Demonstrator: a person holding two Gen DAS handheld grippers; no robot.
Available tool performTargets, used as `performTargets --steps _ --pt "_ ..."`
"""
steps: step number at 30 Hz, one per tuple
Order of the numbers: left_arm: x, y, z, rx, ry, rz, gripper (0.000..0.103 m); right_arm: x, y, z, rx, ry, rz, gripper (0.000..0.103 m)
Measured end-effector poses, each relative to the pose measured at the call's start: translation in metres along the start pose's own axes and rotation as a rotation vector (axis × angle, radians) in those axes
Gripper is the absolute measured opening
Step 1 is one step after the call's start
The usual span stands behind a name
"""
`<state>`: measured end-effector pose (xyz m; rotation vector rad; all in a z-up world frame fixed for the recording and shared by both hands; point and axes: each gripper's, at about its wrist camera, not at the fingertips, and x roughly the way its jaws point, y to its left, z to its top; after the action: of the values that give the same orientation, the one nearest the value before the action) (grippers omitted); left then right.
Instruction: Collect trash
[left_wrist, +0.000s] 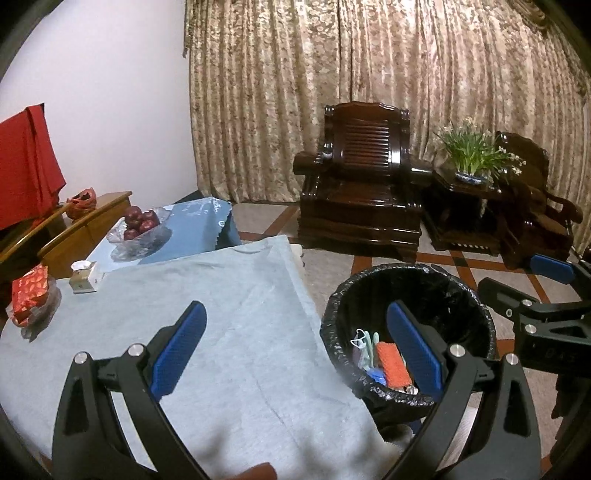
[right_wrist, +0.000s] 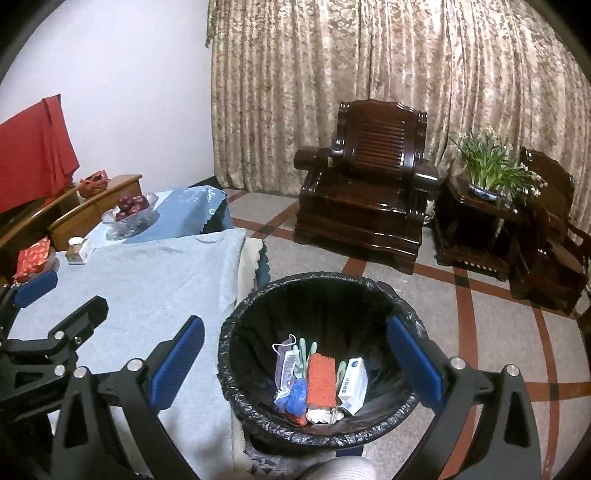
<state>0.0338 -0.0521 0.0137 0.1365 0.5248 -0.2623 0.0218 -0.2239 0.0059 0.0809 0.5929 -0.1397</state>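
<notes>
Hovering wide open and empty, the right gripper (right_wrist: 295, 362) framed the round bin lined with a black plastic bag (right_wrist: 321, 288) at lower centre of its view, so the bin lay straight ahead and below it, the nearer tool by my reading. Inside sat the collected trash: an orange scouring sponge (right_wrist: 320, 380), a small white carton (right_wrist: 352, 384) and a crumpled face mask (right_wrist: 286, 350). The left gripper (left_wrist: 295, 350) was spread wide too, holding nothing, straddling the pale blue tablecloth (left_wrist: 221, 314) with the bin to its lower right. At upper left, a glass bowl of red apples (left_wrist: 138, 225) and a red patterned packet (left_wrist: 31, 291) stayed well apart; nothing blocked the bin's mouth.
</notes>
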Motion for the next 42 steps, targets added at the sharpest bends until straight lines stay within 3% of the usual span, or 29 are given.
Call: performTargets --steps 15,42 --pt "-0.025 0.008 0.001 -0.006 -0.041 0.025 0.095 -0.018 0.005 0.004 -0.010 -0.037 0.000 0.097" --pt "-0.026 0.010 0.001 -0.008 -0.046 0.028 0.095 -0.022 0.009 0.004 -0.013 -0.047 0.004 0.097"
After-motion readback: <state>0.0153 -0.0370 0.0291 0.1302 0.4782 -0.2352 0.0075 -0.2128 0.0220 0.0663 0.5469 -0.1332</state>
